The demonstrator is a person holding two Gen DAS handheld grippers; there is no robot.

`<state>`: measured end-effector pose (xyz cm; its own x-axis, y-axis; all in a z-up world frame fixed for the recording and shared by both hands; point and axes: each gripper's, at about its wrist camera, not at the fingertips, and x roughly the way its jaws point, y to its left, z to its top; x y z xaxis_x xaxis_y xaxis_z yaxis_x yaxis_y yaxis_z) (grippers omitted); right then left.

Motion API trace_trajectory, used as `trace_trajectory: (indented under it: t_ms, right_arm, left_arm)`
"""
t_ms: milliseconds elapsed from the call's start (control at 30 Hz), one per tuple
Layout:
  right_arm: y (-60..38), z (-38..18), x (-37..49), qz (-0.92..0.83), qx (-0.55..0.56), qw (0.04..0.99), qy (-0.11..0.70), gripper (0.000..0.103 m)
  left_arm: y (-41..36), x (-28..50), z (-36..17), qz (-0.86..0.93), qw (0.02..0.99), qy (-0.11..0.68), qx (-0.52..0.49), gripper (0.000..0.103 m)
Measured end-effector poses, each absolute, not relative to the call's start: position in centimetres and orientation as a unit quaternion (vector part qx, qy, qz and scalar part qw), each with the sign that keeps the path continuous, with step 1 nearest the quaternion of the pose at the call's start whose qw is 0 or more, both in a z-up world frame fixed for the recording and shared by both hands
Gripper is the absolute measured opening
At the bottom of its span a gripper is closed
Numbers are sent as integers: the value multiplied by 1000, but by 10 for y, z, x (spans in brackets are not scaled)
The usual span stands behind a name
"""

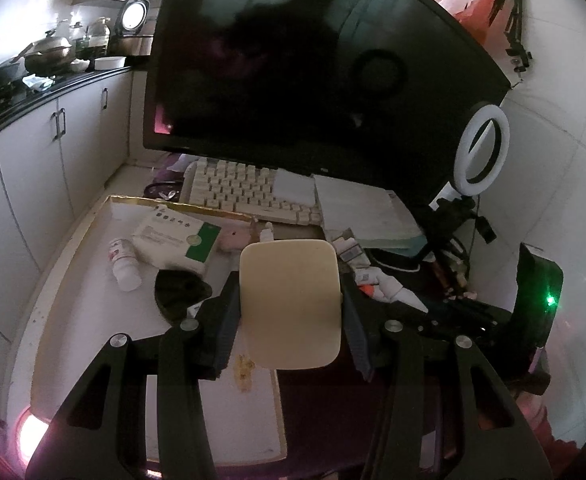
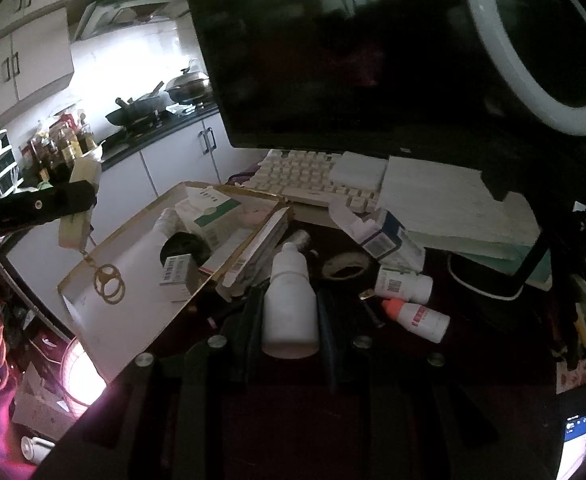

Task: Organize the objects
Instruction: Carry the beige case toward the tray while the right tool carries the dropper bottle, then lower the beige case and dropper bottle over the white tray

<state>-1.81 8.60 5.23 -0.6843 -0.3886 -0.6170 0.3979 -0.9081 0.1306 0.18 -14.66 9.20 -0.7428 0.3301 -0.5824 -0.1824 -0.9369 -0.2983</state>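
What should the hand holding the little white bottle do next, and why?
Probably carry the white bottle leftward over the gold-edged tray and set it on a bare spot. The right gripper is clamped on it above the cluttered dark tabletop, while a box and bottle already lie sorted in the tray.

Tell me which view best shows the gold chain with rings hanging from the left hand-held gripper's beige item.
Right wrist view. It shows the gold chain dangling from the beige item over the white tray. In the left wrist view the item fills the jaws and only a blurred gold bit shows below it.
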Motion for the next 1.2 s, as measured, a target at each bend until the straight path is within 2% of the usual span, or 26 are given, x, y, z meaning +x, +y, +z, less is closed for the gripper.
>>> trace_trajectory:
  t_ms: [900, 1200]
  right_arm:
    - [16, 69, -39, -899, 330, 286, 38, 25]
    - [-20, 62, -49, -877, 350, 326, 42, 25]
  left_arm:
    - [-228, -16, 77, 925, 45, -127, -355, 47]
    - [-261, -57, 48, 899, 16, -137, -417, 47]
